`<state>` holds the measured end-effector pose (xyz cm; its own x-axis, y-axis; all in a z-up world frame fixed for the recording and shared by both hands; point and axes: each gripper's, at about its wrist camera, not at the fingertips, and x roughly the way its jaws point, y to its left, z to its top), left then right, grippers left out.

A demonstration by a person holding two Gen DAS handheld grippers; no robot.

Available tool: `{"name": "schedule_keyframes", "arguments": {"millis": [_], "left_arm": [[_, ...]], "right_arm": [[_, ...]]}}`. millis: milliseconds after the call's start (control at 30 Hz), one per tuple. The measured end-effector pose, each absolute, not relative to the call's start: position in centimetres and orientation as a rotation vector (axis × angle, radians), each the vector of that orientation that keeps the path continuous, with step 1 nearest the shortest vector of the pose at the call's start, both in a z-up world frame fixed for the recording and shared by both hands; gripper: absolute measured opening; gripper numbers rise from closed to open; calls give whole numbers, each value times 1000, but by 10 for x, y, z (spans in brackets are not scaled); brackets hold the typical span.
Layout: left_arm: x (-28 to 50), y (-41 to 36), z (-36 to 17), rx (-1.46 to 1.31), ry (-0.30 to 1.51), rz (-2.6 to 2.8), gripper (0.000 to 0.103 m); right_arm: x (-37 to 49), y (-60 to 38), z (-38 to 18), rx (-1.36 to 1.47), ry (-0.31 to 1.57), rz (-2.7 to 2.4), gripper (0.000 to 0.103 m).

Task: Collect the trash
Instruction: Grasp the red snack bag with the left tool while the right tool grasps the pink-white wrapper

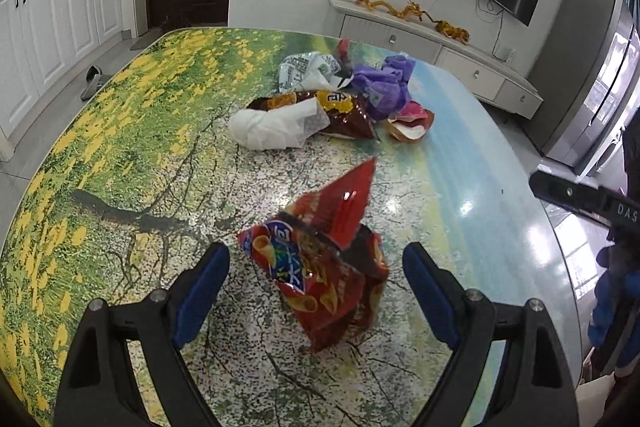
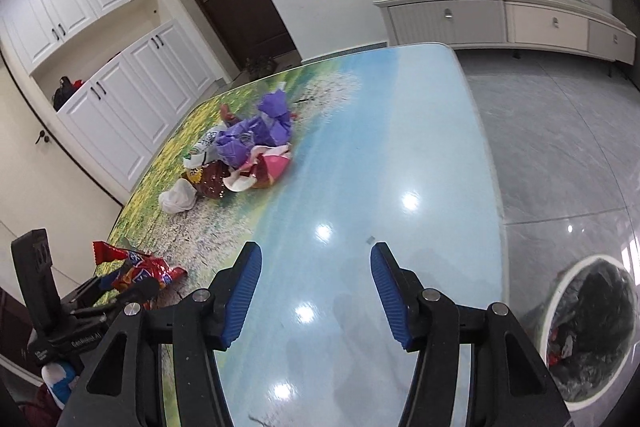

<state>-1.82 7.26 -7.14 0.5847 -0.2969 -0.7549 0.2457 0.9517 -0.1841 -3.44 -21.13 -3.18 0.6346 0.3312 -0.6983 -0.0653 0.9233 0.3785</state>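
My left gripper (image 1: 316, 263) hangs over the worktop (image 1: 120, 131), which is printed with yellow flowers and a blue strip. Its jaws stand wide, and the red snack bag (image 1: 328, 259) lies crumpled on the surface between the two blue pads (image 1: 200, 291); neither pad presses on it, and a gap shows on each side. A torn red flap of the bag points up and away from me. Farther off on the worktop sits the trash pile (image 1: 332, 99): a white crumpled paper (image 1: 272, 129) nearest, a dark brown snack bag (image 1: 340, 113) touching it, a printed white wrapper (image 1: 308, 71) behind, a purple bag (image 1: 380, 83) to the right, and a pink-and-white wrapper (image 1: 410, 125) at the pile's right edge. The pile is well apart from the red bag. At the far right edge of this view I catch a black part of my other tool.

My right gripper (image 2: 316, 291) looks along the blue strip of the worktop, jaws about half open with nothing between them but bare glossy surface. Only this view shows the bin (image 2: 560, 307) on the floor at lower right, white-rimmed with a black liner and some scraps inside. It also shows the left tool from the side at lower left, with the red bag just ahead of it. The pile lies well ahead and left of my right jaws.
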Motion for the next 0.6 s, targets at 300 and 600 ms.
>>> {"name": "schedule_keyframes", "arguments": {"millis": [300,600], "left_arm": [[-9,75,-76,-88,902,-352,75],[-6,76,-77,-98,892,-374,70]], "right_arm": [[17,-173,-36,303,864,320,55],[60,-156,-45,372,874,322,55]]}}
